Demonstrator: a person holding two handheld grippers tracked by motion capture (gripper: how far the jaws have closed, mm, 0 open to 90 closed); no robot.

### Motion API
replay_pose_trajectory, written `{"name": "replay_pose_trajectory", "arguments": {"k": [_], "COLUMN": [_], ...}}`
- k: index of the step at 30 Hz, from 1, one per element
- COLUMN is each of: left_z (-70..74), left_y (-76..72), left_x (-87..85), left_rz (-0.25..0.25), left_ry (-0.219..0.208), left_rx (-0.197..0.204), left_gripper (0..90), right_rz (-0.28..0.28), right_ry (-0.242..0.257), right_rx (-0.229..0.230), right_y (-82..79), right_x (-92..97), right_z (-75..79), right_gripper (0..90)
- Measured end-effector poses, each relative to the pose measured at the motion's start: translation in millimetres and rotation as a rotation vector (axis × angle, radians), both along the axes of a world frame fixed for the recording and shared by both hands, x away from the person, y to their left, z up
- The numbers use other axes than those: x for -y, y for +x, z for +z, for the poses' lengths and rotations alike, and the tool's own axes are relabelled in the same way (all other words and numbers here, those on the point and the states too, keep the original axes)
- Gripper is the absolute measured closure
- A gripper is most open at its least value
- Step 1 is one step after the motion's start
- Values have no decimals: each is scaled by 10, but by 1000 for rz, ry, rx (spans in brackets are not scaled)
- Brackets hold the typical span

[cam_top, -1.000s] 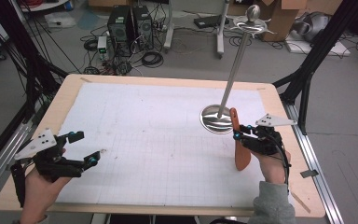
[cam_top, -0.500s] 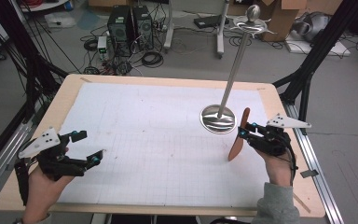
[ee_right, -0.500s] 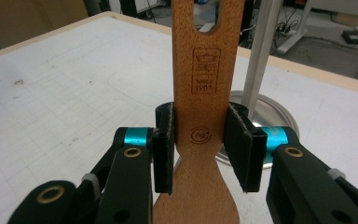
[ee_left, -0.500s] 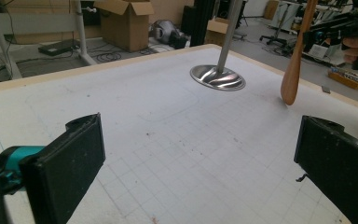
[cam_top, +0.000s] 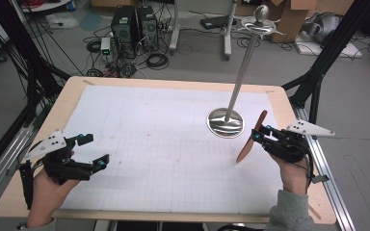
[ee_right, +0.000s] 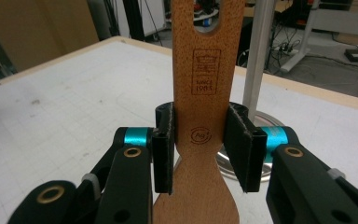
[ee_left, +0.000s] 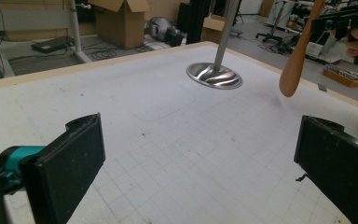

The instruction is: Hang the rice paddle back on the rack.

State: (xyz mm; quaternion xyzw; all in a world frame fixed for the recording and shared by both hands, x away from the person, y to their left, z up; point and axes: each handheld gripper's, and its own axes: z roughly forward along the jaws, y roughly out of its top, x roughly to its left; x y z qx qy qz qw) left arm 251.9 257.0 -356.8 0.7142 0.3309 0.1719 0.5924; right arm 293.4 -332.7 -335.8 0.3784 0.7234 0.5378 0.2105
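R gripper: my jaws clamped on wooden spatula, lifted off table, beside metal stand. L gripper: wide open, empty. Placement pending, goal unknown.

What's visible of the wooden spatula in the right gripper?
The flat reddish-brown wooden spatula has a slotted handle end, a burned-in stamp and a round mark on its face. The right gripper clamps its narrow neck between black padded fingers. It hangs tilted above the white gridded mat, touching nothing else, near the round metal stand base.
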Motion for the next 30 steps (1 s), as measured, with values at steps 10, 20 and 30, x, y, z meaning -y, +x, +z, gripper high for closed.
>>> {"name": "replay_pose_trajectory", "arguments": {"k": [10,20,30], "left_z": [-45,-41,-44], "left_y": [37,33,27], "left_x": [-29,-38,0], "left_rz": [8,-7,-16], "left_ry": [10,-12,-4], "left_rx": [-17,-25,-23], "left_gripper": [22,22,22], "right_rz": [30,83,109], "right_ry": [45,6,22], "right_rx": [6,2,16], "right_y": [50,163,281], "right_x": [150,139,255], "right_z": [76,153,384], "right_gripper": [649,649,649]}}
